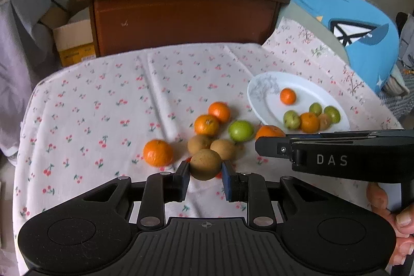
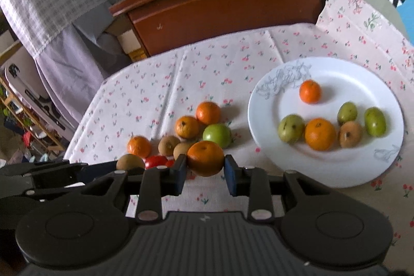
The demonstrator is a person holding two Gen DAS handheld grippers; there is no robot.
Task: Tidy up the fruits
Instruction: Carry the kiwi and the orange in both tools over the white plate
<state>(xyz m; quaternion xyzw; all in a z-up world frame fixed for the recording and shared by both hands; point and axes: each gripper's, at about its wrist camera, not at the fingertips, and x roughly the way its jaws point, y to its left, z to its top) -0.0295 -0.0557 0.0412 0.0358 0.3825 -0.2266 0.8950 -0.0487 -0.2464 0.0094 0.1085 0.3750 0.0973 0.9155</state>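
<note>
While my left gripper clamps a round brown fruit between its blue pads, my right gripper is closed on an orange in the same way. Both fruits sit at the near edge of the loose pile on the cherry-print tablecloth. Just beyond the brown fruit in my left tool lie two more brown fruits, touching each other, with a green fruit beside them and two oranges behind. A single orange rests a little apart on the left of the pile. From the right wrist view a red fruit shows low beside the left tool, partly hidden. To the right of the pile stands the white plate, holding two oranges, three green fruits and one brown fruit; five of them cluster toward its near side, while the small orange sits alone farther back. A dark wooden cabinet stands behind the table.
</note>
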